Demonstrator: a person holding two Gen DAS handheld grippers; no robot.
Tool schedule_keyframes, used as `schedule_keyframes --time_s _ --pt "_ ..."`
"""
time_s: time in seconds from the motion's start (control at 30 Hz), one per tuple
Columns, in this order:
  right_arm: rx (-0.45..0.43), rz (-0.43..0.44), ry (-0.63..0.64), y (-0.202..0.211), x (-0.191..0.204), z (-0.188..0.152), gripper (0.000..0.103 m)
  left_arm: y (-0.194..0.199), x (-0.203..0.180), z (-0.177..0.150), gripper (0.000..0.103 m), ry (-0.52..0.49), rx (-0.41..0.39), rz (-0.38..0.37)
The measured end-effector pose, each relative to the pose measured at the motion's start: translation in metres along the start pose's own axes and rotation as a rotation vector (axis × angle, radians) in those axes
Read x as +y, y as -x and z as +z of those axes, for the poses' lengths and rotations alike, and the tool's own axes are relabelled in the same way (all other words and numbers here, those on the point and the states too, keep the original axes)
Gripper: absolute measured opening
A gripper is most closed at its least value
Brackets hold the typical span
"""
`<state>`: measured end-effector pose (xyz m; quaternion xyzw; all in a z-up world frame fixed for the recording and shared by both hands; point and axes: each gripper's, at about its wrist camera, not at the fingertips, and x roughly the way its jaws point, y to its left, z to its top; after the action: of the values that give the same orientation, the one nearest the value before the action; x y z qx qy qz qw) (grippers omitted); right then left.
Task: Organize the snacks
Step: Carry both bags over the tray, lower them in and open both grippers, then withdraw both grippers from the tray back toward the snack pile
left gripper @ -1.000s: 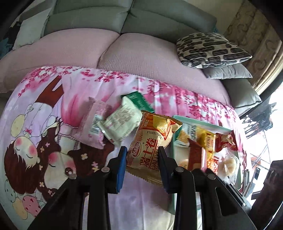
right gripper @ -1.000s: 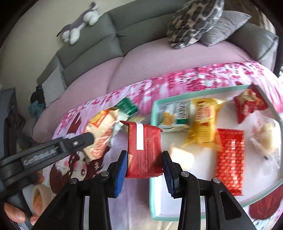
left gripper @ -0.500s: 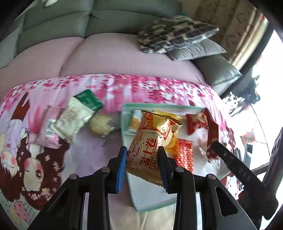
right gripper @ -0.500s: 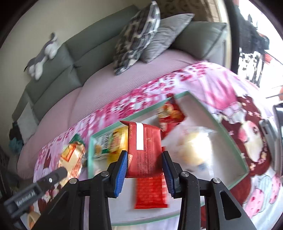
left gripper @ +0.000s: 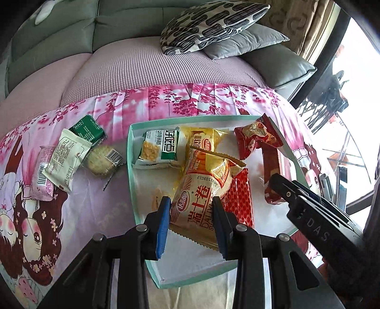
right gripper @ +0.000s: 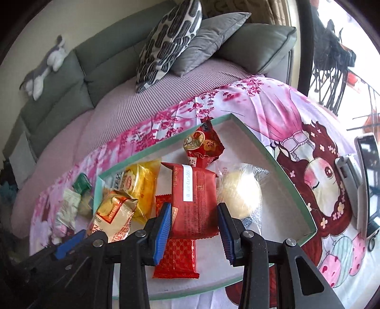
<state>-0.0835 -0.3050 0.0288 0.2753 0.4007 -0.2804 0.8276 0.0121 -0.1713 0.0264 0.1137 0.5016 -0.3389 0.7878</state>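
Crinkly foil packets (right gripper: 193, 202) (flat, rectangular)

I see a grey-green sofa (right gripper: 78, 71) along the far wall, its seat under a mauve cover (left gripper: 152, 69). A patterned cushion (left gripper: 213, 21) leans on a grey one (left gripper: 247, 40). Bright daylight comes from the window (left gripper: 356, 71) on the right.

A: Where's the Swiss roll packet (left gripper: 201, 192)?
B: Orange and cream, tilted, raised over the teal-rimmed tray (left gripper: 132, 171).
A: The red wafer packet (right gripper: 193, 202)?
B: Upright over the tray's middle, above 1 flat patterned red packet (right gripper: 177, 258). 4 snacks lie left, outside.
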Motion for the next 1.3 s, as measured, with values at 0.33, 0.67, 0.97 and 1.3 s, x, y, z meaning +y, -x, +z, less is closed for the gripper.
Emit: schedule_keyframes --time_s 0.33,0.67,0.97,1.3 --pt "0.024 -0.024 0.026 -0.005 0.005 -0.002 0.042 -0.005 -0.001 0.0 0.038 0.0 0.026 0.0" --pt "0.036 -0.067 0.029 -0.007 0.003 -0.002 0.05 0.0 0.006 0.002 0.056 0.018 0.021 0.004" --pt "0.046 -0.076 0.05 -0.009 0.008 -0.002 0.075 0.004 0.017 0.004 0.06 0.052 0.009 0.094" --pt "0.018 -0.068 0.074 -0.009 0.015 -0.004 0.095 0.003 0.059 0.003 0.084 0.188 0.0 0.276"
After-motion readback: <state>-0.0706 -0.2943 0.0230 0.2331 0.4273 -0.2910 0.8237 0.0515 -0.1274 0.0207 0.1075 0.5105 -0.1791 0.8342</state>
